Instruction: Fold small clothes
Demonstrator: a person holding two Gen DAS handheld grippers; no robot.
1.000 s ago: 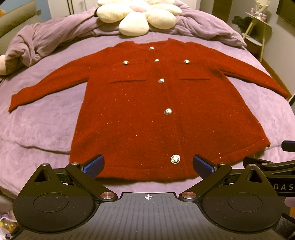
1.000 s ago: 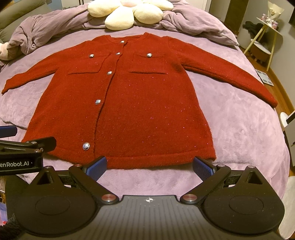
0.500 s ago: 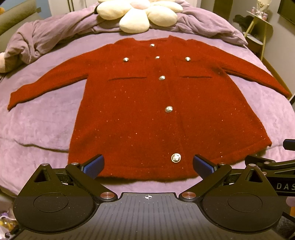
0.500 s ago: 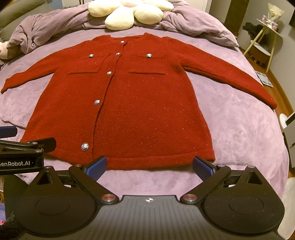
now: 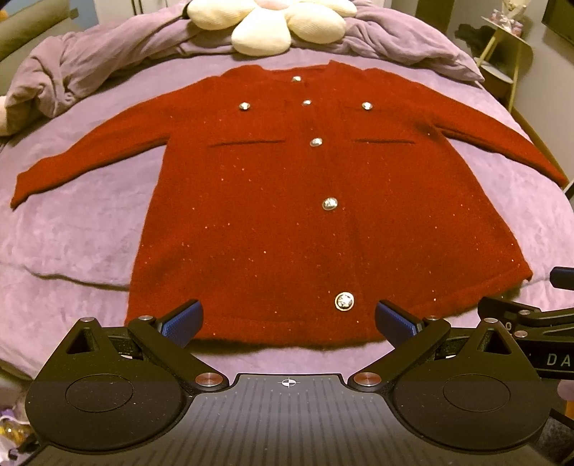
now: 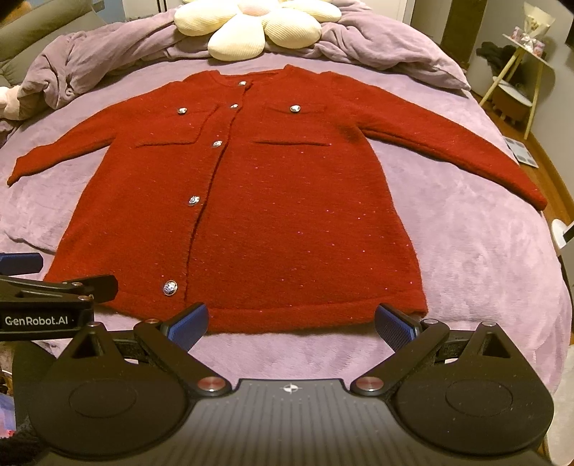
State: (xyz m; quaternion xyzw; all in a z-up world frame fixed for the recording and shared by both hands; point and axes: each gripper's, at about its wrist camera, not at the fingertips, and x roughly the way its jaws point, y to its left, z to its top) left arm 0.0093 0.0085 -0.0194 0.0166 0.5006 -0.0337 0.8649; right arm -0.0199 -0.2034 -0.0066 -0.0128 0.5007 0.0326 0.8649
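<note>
One cardigan (image 5: 323,215), seven buttons (image 5: 344,300), one pillow (image 5: 272,25)

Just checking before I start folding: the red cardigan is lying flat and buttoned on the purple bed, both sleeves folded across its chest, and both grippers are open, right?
Not quite: the red cardigan has both sleeves spread outward on the purple bed, as the right wrist view shows. The left gripper and right gripper are open.
</note>
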